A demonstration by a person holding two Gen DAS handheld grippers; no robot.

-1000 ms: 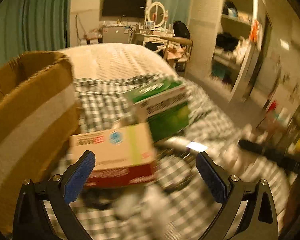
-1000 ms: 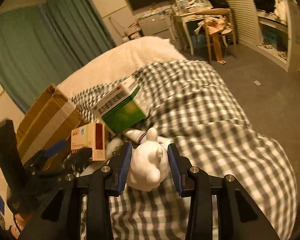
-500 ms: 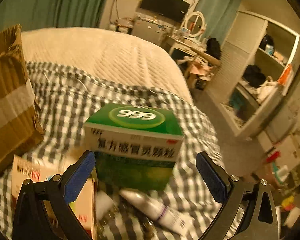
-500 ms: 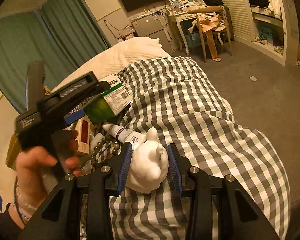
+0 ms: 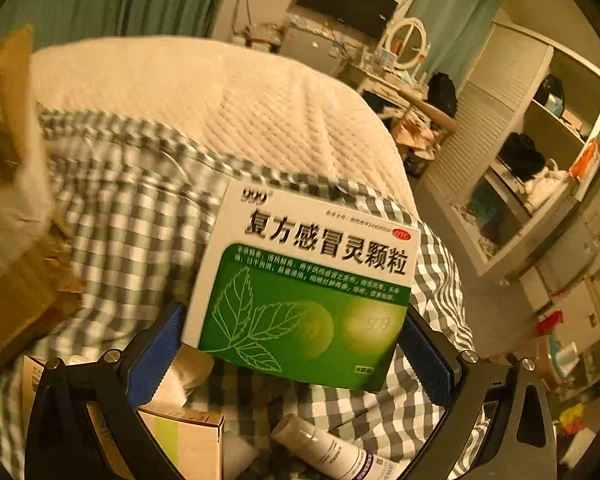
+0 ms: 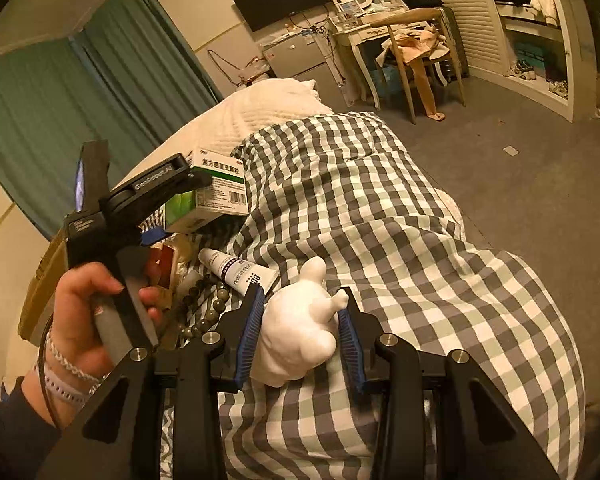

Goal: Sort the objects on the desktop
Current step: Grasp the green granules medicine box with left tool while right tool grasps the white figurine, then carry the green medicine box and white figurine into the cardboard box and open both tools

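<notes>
A green and white medicine box (image 5: 304,280) fills the gap of my left gripper (image 5: 292,316), which stands wide open with a blue pad close against each side of the box. The right wrist view shows the same box (image 6: 216,196) tilted above the clutter, and a person's hand (image 6: 88,312) on the left gripper's handle. My right gripper (image 6: 302,332) is shut on a white rabbit-like figurine (image 6: 296,320), held low over the checked cloth (image 6: 380,220).
A white tube (image 6: 240,272) and a string of dark beads (image 6: 204,304) lie between the grippers. A beige carton (image 5: 180,436) sits under the left gripper. An open cardboard box (image 5: 16,260) stands at the left. The bed drops to the floor on the right.
My left gripper has moved forward until the medicine box sits between its fingers, which are spread as wide as before. The right gripper still holds the figurine, barely moved.
</notes>
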